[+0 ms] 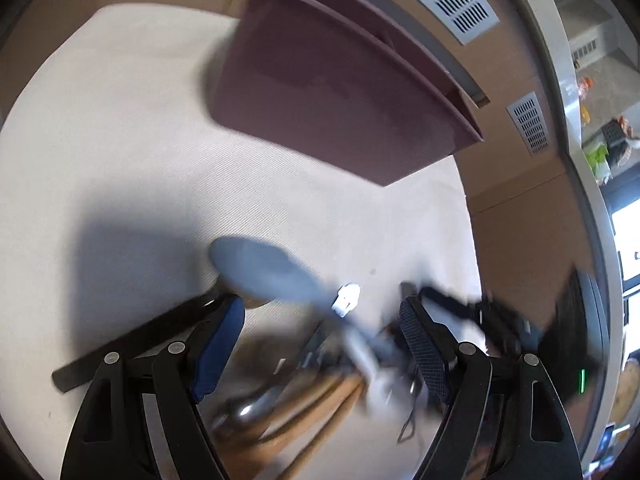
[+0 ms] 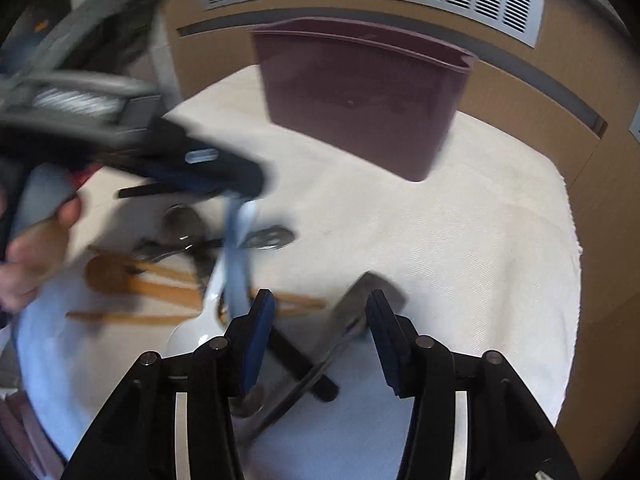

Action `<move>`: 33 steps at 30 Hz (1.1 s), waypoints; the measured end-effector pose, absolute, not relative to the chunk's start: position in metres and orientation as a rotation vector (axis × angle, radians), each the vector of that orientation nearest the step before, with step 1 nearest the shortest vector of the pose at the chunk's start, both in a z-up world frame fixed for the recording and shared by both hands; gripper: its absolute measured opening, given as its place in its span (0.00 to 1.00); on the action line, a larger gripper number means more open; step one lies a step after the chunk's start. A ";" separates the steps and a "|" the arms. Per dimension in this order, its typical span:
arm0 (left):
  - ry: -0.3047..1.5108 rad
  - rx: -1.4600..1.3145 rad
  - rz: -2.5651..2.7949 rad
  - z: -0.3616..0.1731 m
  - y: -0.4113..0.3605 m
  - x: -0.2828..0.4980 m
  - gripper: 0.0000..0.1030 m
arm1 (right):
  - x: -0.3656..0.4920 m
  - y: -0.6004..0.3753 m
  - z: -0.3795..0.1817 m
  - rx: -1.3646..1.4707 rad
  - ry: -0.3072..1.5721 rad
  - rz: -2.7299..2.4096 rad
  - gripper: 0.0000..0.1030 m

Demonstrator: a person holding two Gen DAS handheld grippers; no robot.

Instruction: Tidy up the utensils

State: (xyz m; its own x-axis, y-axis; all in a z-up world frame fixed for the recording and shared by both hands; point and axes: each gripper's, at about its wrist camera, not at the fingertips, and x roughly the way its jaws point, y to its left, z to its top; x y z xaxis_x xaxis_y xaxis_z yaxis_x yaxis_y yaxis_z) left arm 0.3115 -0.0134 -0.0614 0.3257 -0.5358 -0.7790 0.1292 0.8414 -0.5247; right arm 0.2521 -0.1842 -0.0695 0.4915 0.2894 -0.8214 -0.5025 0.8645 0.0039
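My left claw (image 1: 322,334) hangs wide over the piled utensils (image 2: 160,280), its pads touching nothing. My right claw (image 2: 320,334) stands half-open astride a spatula (image 2: 360,296), not pressing. The maroon bin (image 2: 356,96) stands well apart, with bare cloth (image 2: 480,240) between.

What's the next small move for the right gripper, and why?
Probably close the right gripper on the grey spatula: it sits between the open jaws, apparently not yet pinched, and the maroon bin stands ahead.
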 end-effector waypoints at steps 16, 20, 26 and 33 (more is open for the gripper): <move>0.970 0.222 -0.301 -0.065 -0.086 0.315 0.42 | 0.231 -0.249 -0.057 -0.053 0.929 0.244 0.68; 0.955 0.344 -0.420 -0.067 -0.079 0.297 0.42 | 0.255 -0.234 -0.069 0.001 1.021 0.235 0.68; 0.964 0.285 -0.404 -0.057 -0.045 0.291 0.53 | 0.260 -0.201 -0.070 -0.088 1.011 0.198 0.47; 1.007 0.148 -0.422 -0.037 -0.031 0.280 0.62 | 0.248 -0.224 -0.066 -0.191 0.983 0.142 0.28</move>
